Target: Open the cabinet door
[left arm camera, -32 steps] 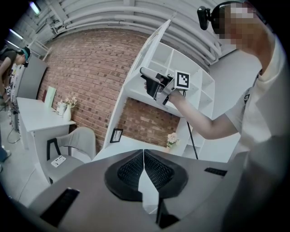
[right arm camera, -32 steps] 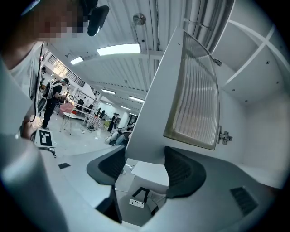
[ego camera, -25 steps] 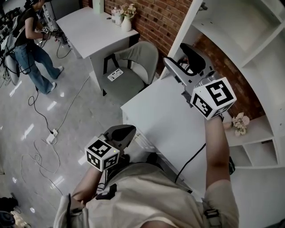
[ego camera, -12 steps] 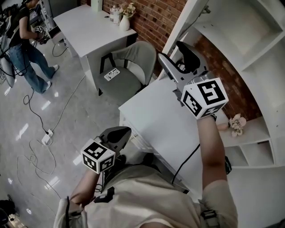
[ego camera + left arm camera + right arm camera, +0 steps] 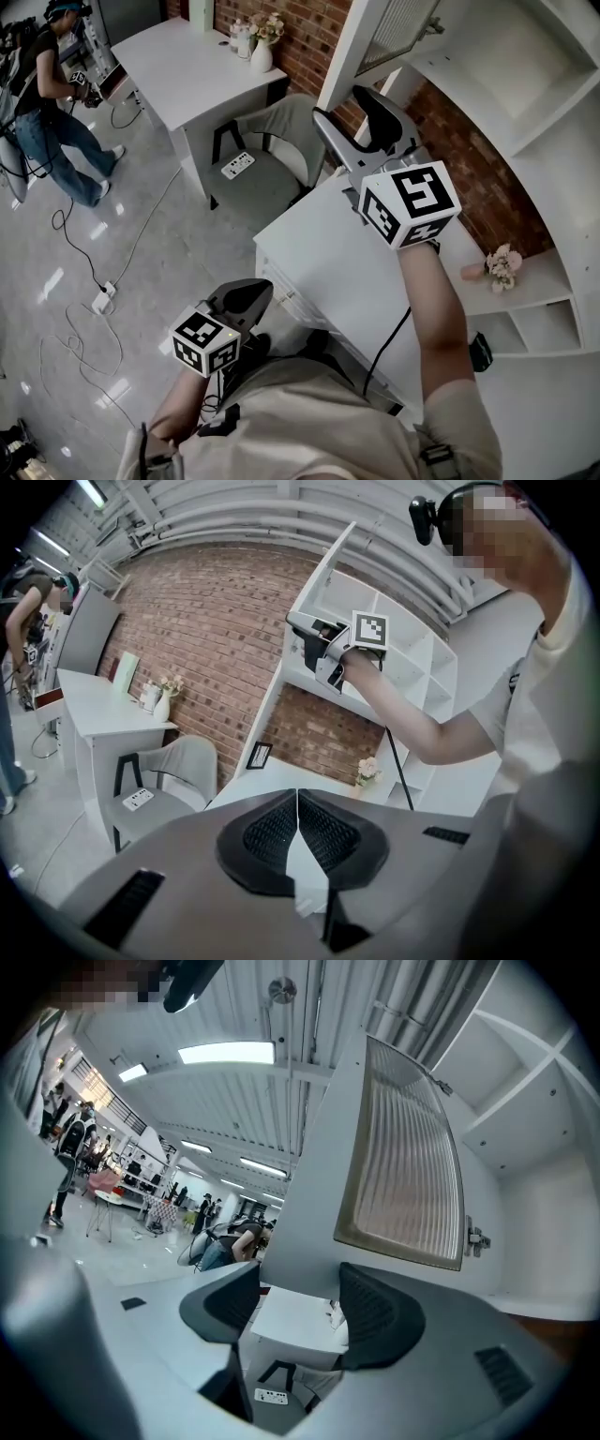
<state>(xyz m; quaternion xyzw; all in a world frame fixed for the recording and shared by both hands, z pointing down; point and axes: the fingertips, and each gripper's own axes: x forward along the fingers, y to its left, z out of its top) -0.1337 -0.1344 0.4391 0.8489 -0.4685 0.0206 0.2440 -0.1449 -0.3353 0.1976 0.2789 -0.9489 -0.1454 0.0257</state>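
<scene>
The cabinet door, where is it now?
In the head view, the cabinet door stands open at top centre, just above the right gripper, beside white shelves.

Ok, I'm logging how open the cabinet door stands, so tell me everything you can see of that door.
The cabinet door is a white-framed panel with a ribbed, translucent-looking insert. It stands open, swung well out from the white shelf unit, with a small metal hinge at its cabinet-side edge. The right gripper sits just below the door's lower edge, jaws apart with nothing between them. Whether it touches the door cannot be told.
</scene>
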